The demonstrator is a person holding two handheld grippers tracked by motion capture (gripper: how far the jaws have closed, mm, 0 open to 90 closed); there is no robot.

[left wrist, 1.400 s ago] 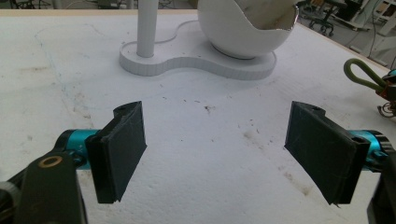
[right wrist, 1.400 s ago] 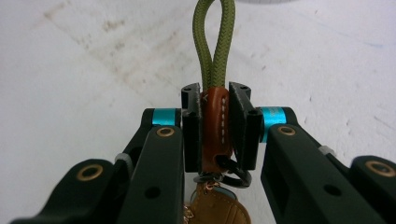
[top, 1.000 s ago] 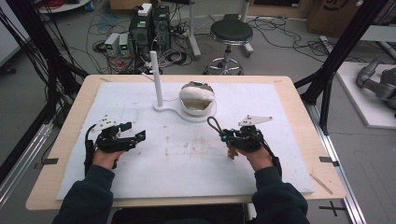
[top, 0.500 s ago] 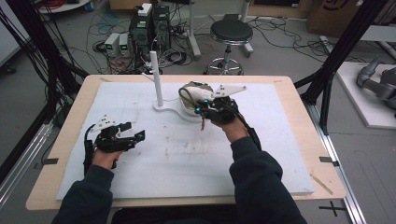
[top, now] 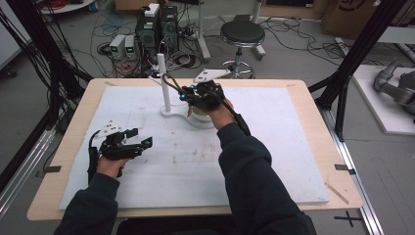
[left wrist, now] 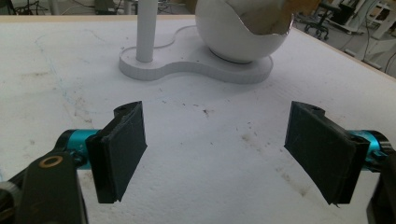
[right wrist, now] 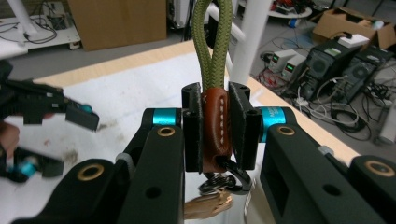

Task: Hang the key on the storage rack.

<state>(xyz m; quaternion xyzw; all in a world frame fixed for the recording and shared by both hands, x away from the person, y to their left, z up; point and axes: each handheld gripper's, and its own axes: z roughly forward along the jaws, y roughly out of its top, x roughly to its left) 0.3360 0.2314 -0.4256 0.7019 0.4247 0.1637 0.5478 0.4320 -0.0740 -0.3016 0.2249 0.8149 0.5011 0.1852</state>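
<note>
My right gripper (top: 189,94) is shut on the brown leather tab (right wrist: 216,125) of a keychain. Its olive rope loop (right wrist: 210,42) rises from the jaws, and a metal clip with keys (right wrist: 211,201) hangs below. In the high view the loop (top: 169,83) is right next to the white post (top: 163,81) of a stand, and the hand is over the stand's white bowl (top: 197,117). My left gripper (top: 140,137) rests open on the mat at the front left, with nothing between its pads (left wrist: 122,149). It faces the stand's base (left wrist: 187,65), post (left wrist: 145,28) and bowl (left wrist: 243,32).
A white mat (top: 293,147) covers the wooden table (top: 323,122). Behind the far edge are a round stool (top: 242,33), computer boxes (top: 156,24) and cables on the floor. Black frame posts (top: 352,58) stand at the table's sides.
My right gripper has carried the keychain from the table's right front to the back middle, up beside the white post and over the bowl. The left gripper has stayed put.
</note>
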